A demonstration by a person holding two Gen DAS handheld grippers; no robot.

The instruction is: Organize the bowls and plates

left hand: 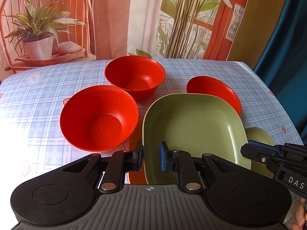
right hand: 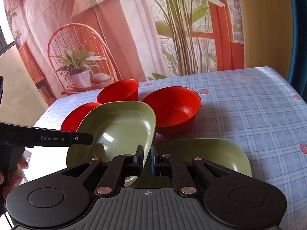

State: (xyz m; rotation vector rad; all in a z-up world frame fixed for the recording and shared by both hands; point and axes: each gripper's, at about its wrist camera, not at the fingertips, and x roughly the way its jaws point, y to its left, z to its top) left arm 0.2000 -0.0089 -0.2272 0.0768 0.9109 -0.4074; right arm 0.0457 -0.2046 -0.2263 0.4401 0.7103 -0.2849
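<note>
A green square plate (left hand: 191, 126) is held by both grippers, one on each side. My left gripper (left hand: 151, 157) is shut on its left rim. My right gripper (right hand: 147, 160) is shut on the opposite rim, and in the left wrist view it (left hand: 247, 149) comes in from the right. The held plate (right hand: 119, 130) is tilted. A second green plate (right hand: 207, 153) lies on the table under its right side. Three red bowls stand behind it: one near left (left hand: 99, 118), one at the back (left hand: 135, 76) and one on the right (left hand: 213, 92), partly hidden by the held plate.
The table (right hand: 259, 115) has a blue checked cloth with strawberry prints. Its far edge meets a printed curtain backdrop (left hand: 115, 19), and its right edge drops off beside a blue drape (left hand: 287, 48). A person's hand (right hand: 11, 172) grips the left gripper's handle.
</note>
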